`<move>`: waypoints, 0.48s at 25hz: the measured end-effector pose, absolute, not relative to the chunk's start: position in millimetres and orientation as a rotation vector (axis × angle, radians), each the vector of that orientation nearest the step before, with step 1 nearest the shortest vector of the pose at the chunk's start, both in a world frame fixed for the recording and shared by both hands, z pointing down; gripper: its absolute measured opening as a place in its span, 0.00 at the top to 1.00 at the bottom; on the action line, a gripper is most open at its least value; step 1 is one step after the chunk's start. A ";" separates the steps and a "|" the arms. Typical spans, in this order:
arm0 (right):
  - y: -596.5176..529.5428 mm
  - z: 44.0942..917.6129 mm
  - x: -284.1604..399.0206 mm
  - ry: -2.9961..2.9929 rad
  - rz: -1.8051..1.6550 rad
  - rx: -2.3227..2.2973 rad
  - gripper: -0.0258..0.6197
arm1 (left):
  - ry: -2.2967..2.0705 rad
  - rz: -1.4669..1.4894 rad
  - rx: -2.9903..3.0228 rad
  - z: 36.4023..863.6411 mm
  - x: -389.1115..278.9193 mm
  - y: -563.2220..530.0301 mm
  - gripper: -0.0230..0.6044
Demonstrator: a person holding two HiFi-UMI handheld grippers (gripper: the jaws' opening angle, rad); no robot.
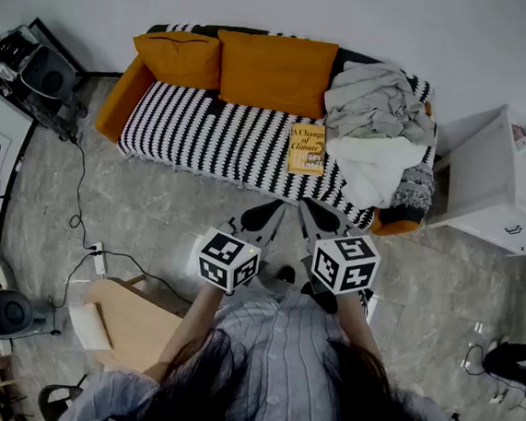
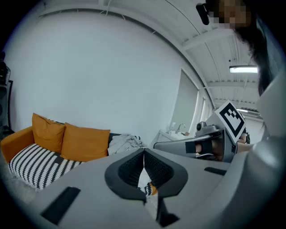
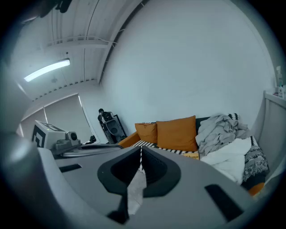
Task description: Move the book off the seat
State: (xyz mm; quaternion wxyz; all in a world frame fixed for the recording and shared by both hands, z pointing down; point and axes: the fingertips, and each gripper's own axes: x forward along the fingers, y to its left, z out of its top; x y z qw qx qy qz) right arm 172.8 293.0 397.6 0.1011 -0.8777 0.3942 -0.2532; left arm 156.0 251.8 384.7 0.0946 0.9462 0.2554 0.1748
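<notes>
A person stands facing an orange sofa [image 1: 116,98] draped with a black-and-white striped throw [image 1: 206,130]. The yellow book [image 1: 307,149] lies flat on the seat, cover up, right of centre and just beside a heap of grey and white laundry [image 1: 375,123]. The white cloth may touch the book's right edge, but the overhead view is too small to be sure.

The left gripper [image 1: 262,216] and right gripper [image 1: 320,218] are held in front of the body, well short of the sofa. Each has its fingers pressed together, holding nothing.

Likely risks:
- A thin book lying flat on soft fabric gives little edge to grip.
- The fingers could pinch the throw instead of the book.
- They could lift only the cover so the book flaps open.
- They could push the book under the laundry.
</notes>
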 end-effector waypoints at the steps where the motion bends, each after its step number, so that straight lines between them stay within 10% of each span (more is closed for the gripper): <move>1: 294.0 397.3 173.4 1.164 -0.749 -2.593 0.92 | 0.759 0.520 2.808 384.1 156.8 252.9 0.94; 12: 305.7 397.1 180.8 1.138 -0.721 -2.590 0.92 | 0.749 0.533 2.827 384.2 160.2 258.5 0.94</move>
